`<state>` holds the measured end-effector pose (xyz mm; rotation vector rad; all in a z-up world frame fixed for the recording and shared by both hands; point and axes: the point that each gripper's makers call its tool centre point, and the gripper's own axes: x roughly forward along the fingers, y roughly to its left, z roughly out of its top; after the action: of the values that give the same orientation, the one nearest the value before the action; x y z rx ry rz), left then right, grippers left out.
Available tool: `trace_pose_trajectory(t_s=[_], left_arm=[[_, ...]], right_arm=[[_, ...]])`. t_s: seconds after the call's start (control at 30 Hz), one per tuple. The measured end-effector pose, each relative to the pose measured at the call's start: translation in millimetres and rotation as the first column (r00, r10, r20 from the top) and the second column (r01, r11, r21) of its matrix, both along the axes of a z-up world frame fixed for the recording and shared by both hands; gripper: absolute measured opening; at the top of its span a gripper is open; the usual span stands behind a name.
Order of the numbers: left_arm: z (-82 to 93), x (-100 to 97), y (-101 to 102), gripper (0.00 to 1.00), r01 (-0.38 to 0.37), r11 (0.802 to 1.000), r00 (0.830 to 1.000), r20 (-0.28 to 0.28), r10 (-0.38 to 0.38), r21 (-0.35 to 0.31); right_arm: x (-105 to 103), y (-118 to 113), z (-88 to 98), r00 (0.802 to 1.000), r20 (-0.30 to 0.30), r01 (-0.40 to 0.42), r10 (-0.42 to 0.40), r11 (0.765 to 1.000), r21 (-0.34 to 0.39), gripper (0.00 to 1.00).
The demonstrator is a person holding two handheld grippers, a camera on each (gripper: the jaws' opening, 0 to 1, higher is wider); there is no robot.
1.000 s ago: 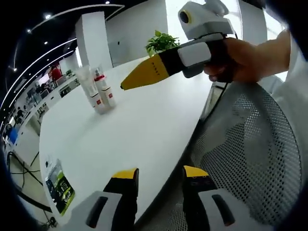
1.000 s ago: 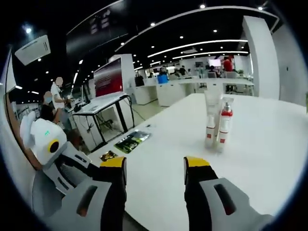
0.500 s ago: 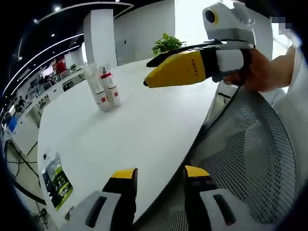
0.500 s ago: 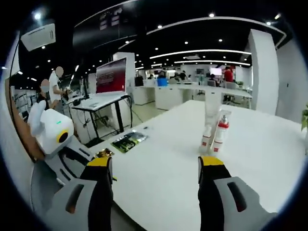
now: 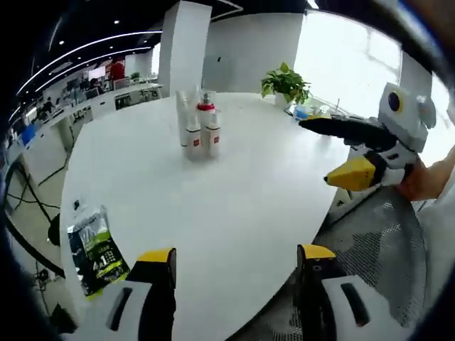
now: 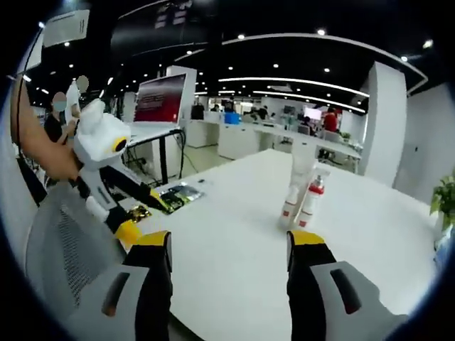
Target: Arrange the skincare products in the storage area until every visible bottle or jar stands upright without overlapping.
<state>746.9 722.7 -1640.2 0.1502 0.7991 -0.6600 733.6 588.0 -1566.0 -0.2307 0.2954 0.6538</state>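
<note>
My left gripper and right gripper both sit spread and empty over the white table, bottles upright together at 12 o'clock, while the left gripper view adds a potted plant at 1 o'clock.

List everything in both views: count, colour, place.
skincare bottles: a tight upright cluster, white, one with a red cap; exact count unclear; mid-table.
table: 1, white, round-edged.
packet: 1, green and black, flat near the table's edge.
potted plant: 1, green, far side of the table.
mesh chair: 1, grey, beside the table.
left gripper: yellow-tipped, open, empty.
right gripper: yellow-tipped, open, empty.
</note>
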Motion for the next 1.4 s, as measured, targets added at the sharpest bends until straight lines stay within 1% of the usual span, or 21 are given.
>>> trace_pose_trajectory(t_s=[0.03, 0.1, 0.17, 0.23, 0.27, 0.3, 0.4, 0.5, 0.6, 0.63, 0.67, 0.7, 0.77, 0.83, 0.93, 1.03, 1.17, 1.23, 1.3, 1.37, 1.4], left_arm=[[-1.8, 8.9, 8.4, 0.83, 0.008, 0.999, 1.0, 0.0, -0.008, 0.033], [-0.7, 24.0, 16.2, 0.89, -0.014, 1.0, 1.0, -0.013, 0.014, 0.012], [0.5, 35.2, 26.2, 0.91, -0.073, 0.997, 0.996, -0.044, 0.072, -0.01], [-0.9, 46.9, 36.1, 0.97, -0.102, 0.995, 0.993, -0.059, 0.101, -0.009], [-1.3, 56.4, 43.1, 0.99, -0.115, 0.993, 0.992, -0.047, 0.115, -0.002], [-1.8, 61.7, 46.7, 0.99, -0.117, 0.993, 0.992, -0.043, 0.116, 0.0], [-10.4, 75.8, 64.4, 1.0, -0.148, 0.989, 0.983, -0.104, 0.15, 0.025], [-13.8, 93.7, 81.5, 1.0, -0.18, 0.983, 0.978, -0.103, 0.184, 0.046], [-20.4, 105.3, 102.0, 1.0, -0.244, 0.966, 0.957, -0.136, 0.255, 0.088], [-21.3, 110.8, 109.4, 1.0, -0.263, 0.959, 0.954, -0.122, 0.275, 0.107], [-22.0, 114.3, 113.5, 1.0, -0.276, 0.955, 0.95, -0.119, 0.288, 0.11], [-24.9, 119.0, 117.9, 1.0, -0.302, 0.948, 0.94, -0.134, 0.314, 0.103], [-29.4, 121.4, 120.9, 1.0, -0.343, 0.935, 0.919, -0.175, 0.353, 0.089], [-35.2, 127.2, 126.6, 1.0, -0.361, 0.927, 0.909, -0.185, 0.374, 0.101], [-43.6, 132.5, 134.0, 1.0, -0.382, 0.913, 0.894, -0.193, 0.404, 0.141], [-50.5, 137.1, 136.2, 1.0, -0.414, 0.896, 0.875, -0.203, 0.44, 0.159], [-68.5, 130.6, 137.5, 1.0, -0.419, 0.881, 0.851, -0.244, 0.465, 0.22], [-73.8, 130.7, 136.8, 1.0, -0.41, 0.881, 0.856, -0.234, 0.461, 0.235], [-76.8, 131.1, 142.0, 1.0, -0.413, 0.871, 0.855, -0.216, 0.471, 0.266], [-84.5, 124.7, 144.3, 1.0, -0.412, 0.863, 0.842, -0.24, 0.483, 0.293], [-87.0, 124.2, 144.2, 1.0, -0.411, 0.865, 0.842, -0.243, 0.482, 0.289]], right_arm=[[-0.3, 1.8, -0.9, 1.0, 0.004, -0.009, 0.009, 1.0, -0.013, 0.62], [-1.1, 4.0, -2.3, 1.0, 0.004, -0.021, 0.021, 0.999, -0.025, 0.62], [-1.9, 4.6, -3.5, 1.0, -0.002, -0.028, 0.028, 0.999, -0.028, 0.62], [-2.2, 5.4, -4.8, 0.999, -0.006, -0.033, 0.032, 0.999, -0.036, 0.61], [-2.2, 5.9, -5.7, 0.999, -0.008, -0.034, 0.034, 0.999, -0.039, 0.61], [-1.9, 6.0, -6.2, 0.999, -0.008, -0.034, 0.034, 0.999, -0.041, 0.61], [-2.6, 6.2, -7.2, 0.999, -0.002, -0.039, 0.039, 0.997, -0.064, 0.59], [-4.8, 9.4, -6.7, 0.999, 0.01, -0.052, 0.053, 0.996, -0.074, 0.59], [-5.5, 10.1, -10.8, 0.998, 0.009, -0.06, 0.061, 0.993, -0.107, 0.58], [-5.4, 9.8, -10.9, 0.998, 0.01, -0.06, 0.061, 0.992, -0.111, 0.58], [-5.3, 8.6, -10.8, 0.998, 0.014, -0.057, 0.059, 0.991, -0.122, 0.57], [-4.9, 8.0, -9.1, 0.998, 0.028, -0.058, 0.062, 0.99, -0.127, 0.56], [-4.5, 6.8, -10.4, 0.998, 0.019, -0.053, 0.055, 0.991, -0.125, 0.56], [-3.5, 5.3, -12.8, 0.999, 0.015, -0.047, 0.049, 0.989, -0.139, 0.56], [-2.9, 3.7, -12.9, 0.999, 0.017, -0.04, 0.043, 0.988, -0.146, 0.55], [-0.9, 0.6, -13.3, 1.0, 0.011, -0.027, 0.029, 0.99, -0.141, 0.54], [0.8, -3.2, -15.9, 1.0, 0.005, -0.012, 0.013, 0.987, -0.157, 0.52], [0.3, -3.6, -17.1, 1.0, 0.009, -0.016, 0.018, 0.983, -0.181, 0.51], [-0.4, -2.7, -16.8, 1.0, 0.01, -0.019, 0.021, 0.984, -0.177, 0.51], [-0.6, -2.4, -17.5, 1.0, 0.008, -0.023, 0.025, 0.983, -0.183, 0.51], [-0.7, -2.2, -17.8, 1.0, 0.005, -0.024, 0.025, 0.983, -0.181, 0.51]])
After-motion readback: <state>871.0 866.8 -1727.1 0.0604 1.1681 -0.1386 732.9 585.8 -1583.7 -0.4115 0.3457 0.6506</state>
